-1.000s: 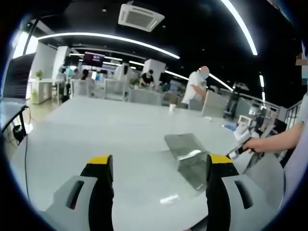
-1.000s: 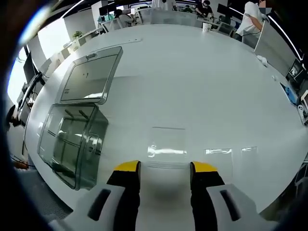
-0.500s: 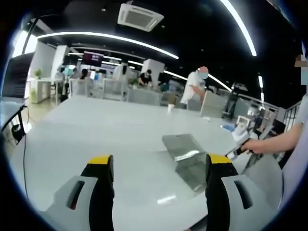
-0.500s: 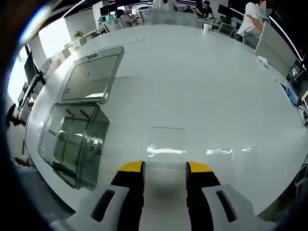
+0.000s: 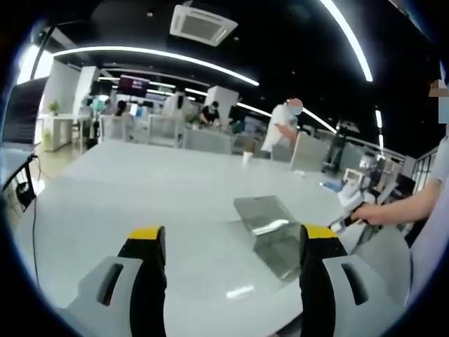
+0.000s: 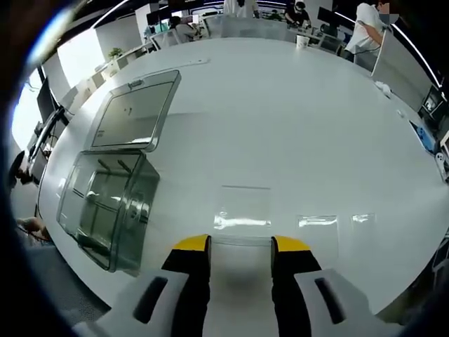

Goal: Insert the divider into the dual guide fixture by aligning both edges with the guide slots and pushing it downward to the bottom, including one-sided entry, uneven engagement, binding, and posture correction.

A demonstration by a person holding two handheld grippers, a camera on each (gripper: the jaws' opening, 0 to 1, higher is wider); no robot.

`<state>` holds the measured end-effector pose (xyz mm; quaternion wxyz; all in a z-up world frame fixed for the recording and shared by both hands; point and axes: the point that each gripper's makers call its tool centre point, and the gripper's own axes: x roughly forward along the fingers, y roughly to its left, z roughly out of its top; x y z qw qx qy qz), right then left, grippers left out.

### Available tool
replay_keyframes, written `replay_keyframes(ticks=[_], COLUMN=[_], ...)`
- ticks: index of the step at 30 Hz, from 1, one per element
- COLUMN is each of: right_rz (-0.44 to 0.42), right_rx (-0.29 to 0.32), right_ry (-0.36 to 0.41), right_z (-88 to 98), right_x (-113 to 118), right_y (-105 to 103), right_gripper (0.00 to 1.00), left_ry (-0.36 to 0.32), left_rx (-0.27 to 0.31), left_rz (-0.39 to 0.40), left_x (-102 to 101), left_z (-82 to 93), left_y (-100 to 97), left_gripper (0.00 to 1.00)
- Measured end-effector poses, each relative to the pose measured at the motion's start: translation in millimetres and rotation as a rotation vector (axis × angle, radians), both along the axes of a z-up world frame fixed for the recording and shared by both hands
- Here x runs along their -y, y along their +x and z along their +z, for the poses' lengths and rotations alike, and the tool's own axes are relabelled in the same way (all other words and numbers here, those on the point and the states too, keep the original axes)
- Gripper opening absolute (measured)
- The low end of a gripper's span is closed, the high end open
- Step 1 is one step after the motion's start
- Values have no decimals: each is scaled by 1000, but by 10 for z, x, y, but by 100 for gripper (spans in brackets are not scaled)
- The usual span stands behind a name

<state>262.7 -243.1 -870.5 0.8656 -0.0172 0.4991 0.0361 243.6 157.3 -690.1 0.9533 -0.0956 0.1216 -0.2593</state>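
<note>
Hovering over a wide white counter (image 6: 316, 126), the right tongs (image 6: 238, 246) hold their yellow-tipped jaws apart with nothing between them, just short of a clear flat divider (image 6: 242, 210) lying on the surface ahead. To the left in the right gripper view stands a clear plastic box (image 6: 105, 207) near the counter's edge, its hinged lid (image 6: 133, 112) thrown open and lying flat beyond it; thin partitions show inside the box. Nothing lies between the tongs and the divider, and the box sits well apart from it.

In the left gripper view, the left tongs (image 5: 228, 242) are also spread wide and empty, raised above the counter (image 5: 140, 182). The box (image 5: 280, 249) appears there beside the right-hand jaw, with its lid (image 5: 263, 214) stretched out behind. A person's hand (image 5: 372, 210) comes in from the right, gripping a handle.

Beyond the counter, a person in a white shirt (image 5: 284, 130) stands by a small white cup (image 5: 247, 156), and others sit at desks farther back. A ceiling air unit (image 5: 200, 21) hangs overhead between long light strips.
</note>
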Motion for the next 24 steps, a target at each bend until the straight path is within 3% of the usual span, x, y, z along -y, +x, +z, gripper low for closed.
replay_keyframes(ticks=[12, 24], right_rz=[6, 40], right_rx=[23, 79], right_ry=[7, 0], right_z=[65, 294], right_x=[17, -15], right_y=[20, 85], right_gripper=[30, 30], left_ry=[-2, -2], left_rx=[-4, -7], left_rz=[-21, -42], left_x=[74, 145], left_z=[-4, -11], left_y=[-7, -14], left_gripper=[76, 76])
